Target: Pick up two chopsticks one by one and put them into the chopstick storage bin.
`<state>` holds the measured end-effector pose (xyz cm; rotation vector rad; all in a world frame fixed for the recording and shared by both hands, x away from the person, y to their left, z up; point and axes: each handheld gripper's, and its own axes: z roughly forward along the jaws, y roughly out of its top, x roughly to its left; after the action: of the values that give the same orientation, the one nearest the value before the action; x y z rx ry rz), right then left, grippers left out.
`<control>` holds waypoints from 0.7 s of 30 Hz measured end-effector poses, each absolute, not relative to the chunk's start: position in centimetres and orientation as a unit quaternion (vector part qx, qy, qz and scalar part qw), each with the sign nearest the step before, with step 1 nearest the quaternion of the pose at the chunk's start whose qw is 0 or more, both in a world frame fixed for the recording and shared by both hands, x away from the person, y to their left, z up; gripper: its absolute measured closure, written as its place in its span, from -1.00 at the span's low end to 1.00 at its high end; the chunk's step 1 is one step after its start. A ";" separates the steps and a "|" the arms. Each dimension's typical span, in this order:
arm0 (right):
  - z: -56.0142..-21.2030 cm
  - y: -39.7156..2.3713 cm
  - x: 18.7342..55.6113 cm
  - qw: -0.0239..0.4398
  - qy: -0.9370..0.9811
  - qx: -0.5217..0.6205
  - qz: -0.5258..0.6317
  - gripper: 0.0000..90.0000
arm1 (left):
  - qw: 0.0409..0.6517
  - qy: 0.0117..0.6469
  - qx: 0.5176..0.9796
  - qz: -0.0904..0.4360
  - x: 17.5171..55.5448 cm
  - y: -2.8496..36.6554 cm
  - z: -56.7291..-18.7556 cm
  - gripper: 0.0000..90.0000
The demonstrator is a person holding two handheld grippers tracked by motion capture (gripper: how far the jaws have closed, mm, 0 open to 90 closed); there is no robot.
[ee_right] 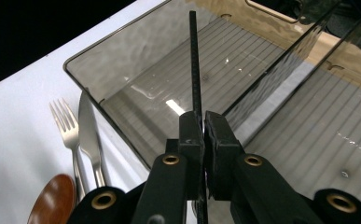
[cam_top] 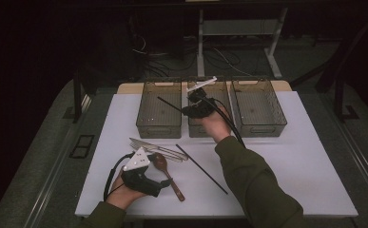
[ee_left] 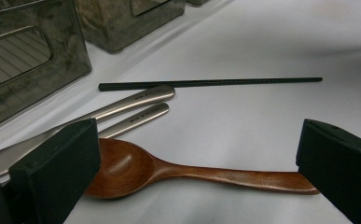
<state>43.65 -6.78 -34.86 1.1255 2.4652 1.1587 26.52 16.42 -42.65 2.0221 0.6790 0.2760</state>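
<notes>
My right gripper is shut on a thin black chopstick. It holds the stick above the left clear grey bin, with the tip pointing over that bin's ribbed floor. A second black chopstick lies flat on the white table. My left gripper rests low at the front left with its jaws wide open. A brown wooden spoon lies on the table between those jaws, untouched.
A steel fork and knife lie side by side just beyond the spoon. The middle bin and the right bin stand in a row with the left one at the table's back.
</notes>
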 end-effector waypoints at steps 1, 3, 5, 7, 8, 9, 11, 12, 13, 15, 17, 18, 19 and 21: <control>-34.9 -6.5 43.8 0.096 0.834 0.380 0.389 0.92 | 0.476 0.277 0.826 0.114 26.5 16.4 -42.6 -1.00; -34.9 -5.9 44.1 0.096 0.836 0.381 0.383 0.92 | 0.477 0.276 0.827 0.115 26.5 16.3 -42.6 -1.00; -34.9 -5.5 44.4 0.100 0.837 0.381 0.380 0.92 | 0.475 0.276 0.828 0.116 26.5 16.3 -42.7 -1.00; -35.0 -5.3 44.6 0.097 0.835 0.386 0.379 0.92 | 0.473 0.276 0.829 0.116 26.5 16.2 -42.7 -1.00; -35.0 -5.2 44.7 0.097 0.835 0.388 0.378 0.92 | 0.472 0.275 0.829 0.117 26.5 16.2 -42.7 -1.00; -35.1 -5.1 44.8 0.097 0.834 0.390 0.377 0.92 | 0.473 0.276 0.829 0.116 26.6 16.3 -42.7 -1.00; -35.1 -4.9 45.0 0.096 0.835 0.392 0.374 0.92 | 0.474 0.276 0.828 0.116 26.6 16.2 -42.7 -1.00; -35.0 -4.7 45.1 0.098 0.836 0.392 0.372 0.92 | 0.473 0.276 0.828 0.116 26.6 16.2 -42.7 -1.00; -35.0 -4.6 45.2 0.097 0.837 0.392 0.370 0.92 | 0.472 0.275 0.830 0.117 26.6 16.2 -42.7 -1.00; -35.1 -4.1 45.4 0.099 0.837 0.392 0.368 0.92 | 0.468 0.272 0.832 0.117 26.6 16.2 -42.7 -1.00; -35.2 -3.6 45.7 0.100 0.840 0.392 0.363 0.92 | 0.469 0.274 0.832 0.115 26.6 16.2 -42.7 -1.00; -35.4 -3.2 45.9 0.099 0.841 0.392 0.361 0.92 | 0.469 0.274 0.832 0.115 26.6 16.2 -42.7 -1.00; -35.5 -2.9 46.1 0.098 0.841 0.392 0.359 0.92 | 0.470 0.274 0.831 0.115 26.6 16.2 -42.7 -1.00; -35.8 -2.4 46.5 0.098 0.844 0.391 0.355 0.92 | 0.470 0.272 0.832 0.116 26.7 16.3 -42.7 -1.00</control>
<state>46.53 -2.36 -35.84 1.1577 2.4970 1.0499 26.67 16.27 -42.72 2.0380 0.6659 0.2842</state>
